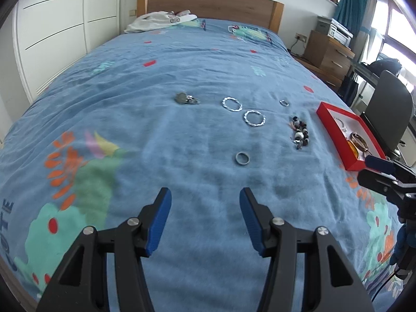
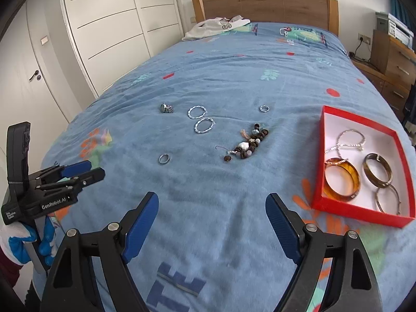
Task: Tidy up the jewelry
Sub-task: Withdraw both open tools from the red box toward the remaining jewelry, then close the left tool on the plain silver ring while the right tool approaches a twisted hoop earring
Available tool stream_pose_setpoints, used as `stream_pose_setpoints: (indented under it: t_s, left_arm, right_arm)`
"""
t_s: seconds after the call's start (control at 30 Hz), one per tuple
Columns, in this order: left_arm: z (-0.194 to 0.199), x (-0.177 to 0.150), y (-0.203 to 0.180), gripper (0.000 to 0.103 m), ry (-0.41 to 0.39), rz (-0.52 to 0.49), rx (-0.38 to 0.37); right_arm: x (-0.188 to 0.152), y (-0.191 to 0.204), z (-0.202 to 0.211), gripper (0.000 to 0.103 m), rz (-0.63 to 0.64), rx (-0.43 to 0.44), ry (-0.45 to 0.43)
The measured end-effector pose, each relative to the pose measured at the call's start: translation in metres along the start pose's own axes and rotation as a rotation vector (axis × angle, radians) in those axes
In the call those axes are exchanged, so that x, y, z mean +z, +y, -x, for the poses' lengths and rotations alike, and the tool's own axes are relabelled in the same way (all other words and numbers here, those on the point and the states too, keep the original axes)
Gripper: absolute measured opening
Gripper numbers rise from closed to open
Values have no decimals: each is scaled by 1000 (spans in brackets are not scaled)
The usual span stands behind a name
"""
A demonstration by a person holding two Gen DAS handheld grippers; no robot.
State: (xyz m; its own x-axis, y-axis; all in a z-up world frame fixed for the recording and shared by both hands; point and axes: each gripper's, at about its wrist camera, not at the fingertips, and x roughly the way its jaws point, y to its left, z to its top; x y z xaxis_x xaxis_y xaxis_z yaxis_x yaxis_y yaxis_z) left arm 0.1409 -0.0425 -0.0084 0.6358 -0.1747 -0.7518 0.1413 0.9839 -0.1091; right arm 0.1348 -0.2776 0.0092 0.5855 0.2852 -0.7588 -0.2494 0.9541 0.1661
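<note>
Jaws of both tools stand apart with nothing between them: the left gripper (image 1: 205,195) and the right gripper (image 2: 212,200) hang over the bedspread (image 1: 130,91), short of the jewelry. Loose pieces lie spread on the cloth: a plain ring (image 2: 164,158) nearest the left tool, two twisted hoop earrings (image 2: 197,112) (image 2: 204,125) just beside each other, a small ring (image 2: 264,108) farther off, a dark clip-like piece (image 2: 166,108), and a heap of beaded earrings (image 2: 250,144). A red box (image 2: 327,166) on the right holds bangles (image 2: 342,179). All loose pieces look light; the rings and hoops are stiff, smooth metal, likely to slip or sink into the soft cloth, so pinching across the rim seems best. The beaded heap is limp and should be taken at its thickest cluster.
</note>
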Motion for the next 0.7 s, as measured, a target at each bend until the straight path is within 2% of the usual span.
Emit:
stream_pose_setpoints:
  t_s: [0.33, 0.7]
  left_arm:
    - [-40, 17, -18, 53, 24, -46, -69]
    - [-74, 31, -27, 53, 39, -94, -112]
  right_arm:
    - [17, -12, -39, 84, -11, 23, 14]
    - [42, -20, -70, 81, -4, 55, -3]
